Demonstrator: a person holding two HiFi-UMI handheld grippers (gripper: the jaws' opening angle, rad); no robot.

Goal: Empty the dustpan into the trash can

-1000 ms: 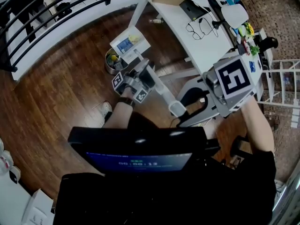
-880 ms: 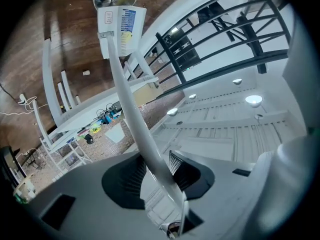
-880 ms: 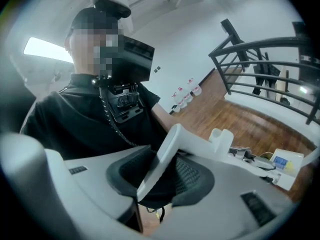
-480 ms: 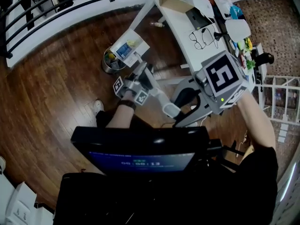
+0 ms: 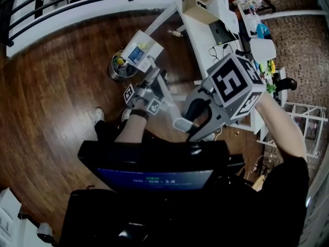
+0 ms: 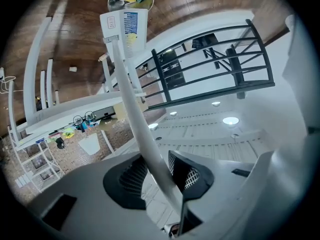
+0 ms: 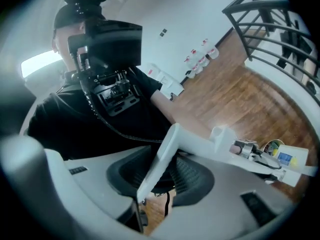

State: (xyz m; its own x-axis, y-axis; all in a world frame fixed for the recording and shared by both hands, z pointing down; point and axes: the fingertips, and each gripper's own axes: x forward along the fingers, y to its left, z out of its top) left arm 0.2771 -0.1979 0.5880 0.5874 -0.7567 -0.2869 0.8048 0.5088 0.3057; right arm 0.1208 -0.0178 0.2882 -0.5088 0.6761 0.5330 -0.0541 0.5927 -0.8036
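The dustpan (image 5: 143, 50) looks light and stiff (long handle (image 6: 131, 94), some leverage). The left gripper (image 6: 155, 171) and right gripper (image 7: 160, 176) both clamp that handle.

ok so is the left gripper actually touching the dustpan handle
Touching. The left gripper view shows the left gripper with its pads clamped on the white dustpan handle, with no gap visible.

I see even, bright indoor light. Recessed ceiling lights (image 6: 230, 120) glow in my left gripper view. All three views bend strongly toward dark, vignetted edges. The wooden floor (image 5: 61, 86) carries a soft sheen; the nearest parts look blurred.
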